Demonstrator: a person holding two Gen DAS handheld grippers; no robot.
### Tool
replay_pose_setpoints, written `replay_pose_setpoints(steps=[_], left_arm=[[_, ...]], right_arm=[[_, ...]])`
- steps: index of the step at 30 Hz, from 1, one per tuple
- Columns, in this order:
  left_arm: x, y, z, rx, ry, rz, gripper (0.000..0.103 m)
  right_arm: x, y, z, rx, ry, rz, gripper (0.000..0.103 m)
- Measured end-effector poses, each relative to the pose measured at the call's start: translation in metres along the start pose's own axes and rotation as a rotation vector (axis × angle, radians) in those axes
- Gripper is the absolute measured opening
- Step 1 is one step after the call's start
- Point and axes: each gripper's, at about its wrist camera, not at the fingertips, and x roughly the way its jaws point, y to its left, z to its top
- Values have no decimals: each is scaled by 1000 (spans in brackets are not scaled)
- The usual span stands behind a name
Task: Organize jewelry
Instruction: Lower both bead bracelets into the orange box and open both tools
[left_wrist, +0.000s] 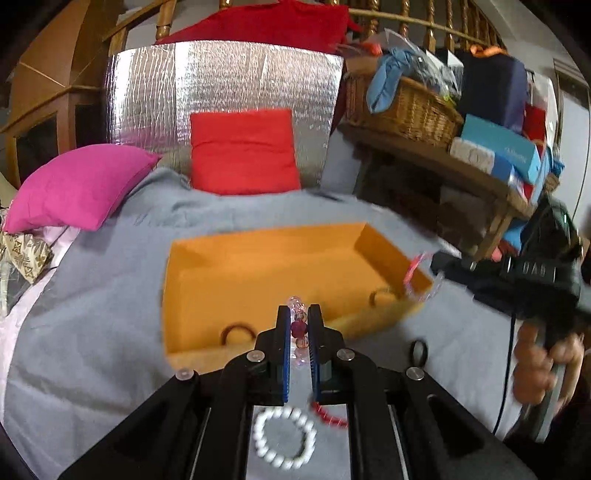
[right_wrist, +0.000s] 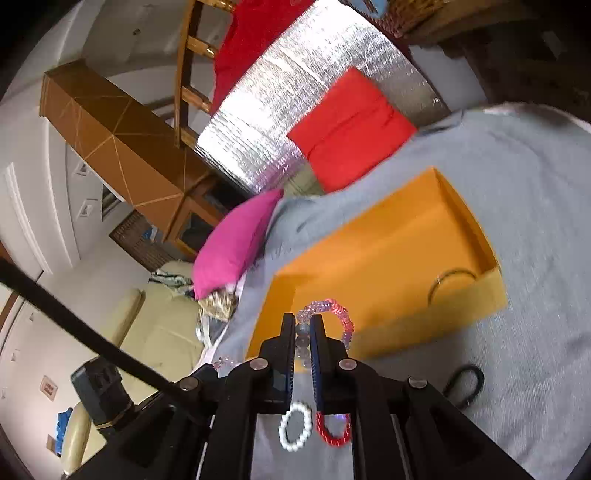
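left gripper clamped on dark-pink glass-bead bracelet — right gripper clamped on pale pink-lilac bead bracelet, both above open orange cardboard box.

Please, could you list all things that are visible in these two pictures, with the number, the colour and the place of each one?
Box: one, orange, open, on the grey blanket.
Rings in box: two, dark, against its near wall.
White bead bracelet: one, on blanket under the grippers.
Red bead bracelet: one, beside the white one.
Black loop: one, on blanket outside the box.
Cushions: two red, one pink, behind the box.
Grey blanket: one, covering the surface.
Wicker basket: one, brown, on a shelf.
Left gripper: black, shut on a pink-purple bead bracelet.
Right gripper: black, shut on a pink-lilac bead bracelet.
Hand: one, holding the right gripper.
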Motion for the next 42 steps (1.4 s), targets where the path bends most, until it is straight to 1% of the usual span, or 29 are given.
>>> replay_pose_setpoints(steps=[3,5,8,10,13,15,21,26,28,30,31,33,34,35,36,37,42], left_arm=[[13,-1,14,-34,-29,-8,9],[27,-2,19,-45,-25,-3,9],[54,-5,20,-63,15,-15,9],[78,-4,17,-69,68,-6,9],[101,-2,17,-65,118,14,9],[110,-1,17,-50,140,30,9],[129,3,15,-53,172,40,9],[138,-1,11,-26,201,51,10],[139,-3,9,-16,211,79,10],[140,-5,8,-3,218,92,14],[139,-6,8,2,218,97,17],[133,-8,7,12,205,121,45],[129,-9,8,18,191,132,49],[124,-10,8,27,175,145,51],[120,-11,8,33,170,151,51],[116,-11,8,33,166,155,51],[93,-2,5,7,137,199,51]], right_arm=[[7,2,8,4,-25,4,9],[15,1,12,7,-37,-5,9],[33,-5,17,21,-22,-23,9],[44,-13,19,41,-11,-46,9],[59,-27,21,85,11,-68,9],[68,-34,22,97,25,-80,9],[90,-47,21,138,61,-90,9],[102,-43,19,135,77,-94,9],[104,-42,19,130,75,-102,9],[102,-43,18,142,68,-118,9],[100,-44,19,146,63,-122,9],[95,-44,20,152,47,-134,10],[92,-46,21,166,42,-132,17],[89,-48,22,186,43,-123,23],[85,-50,23,196,36,-121,35],[80,-50,24,198,25,-129,43],[55,-49,30,183,-15,-95,44]])
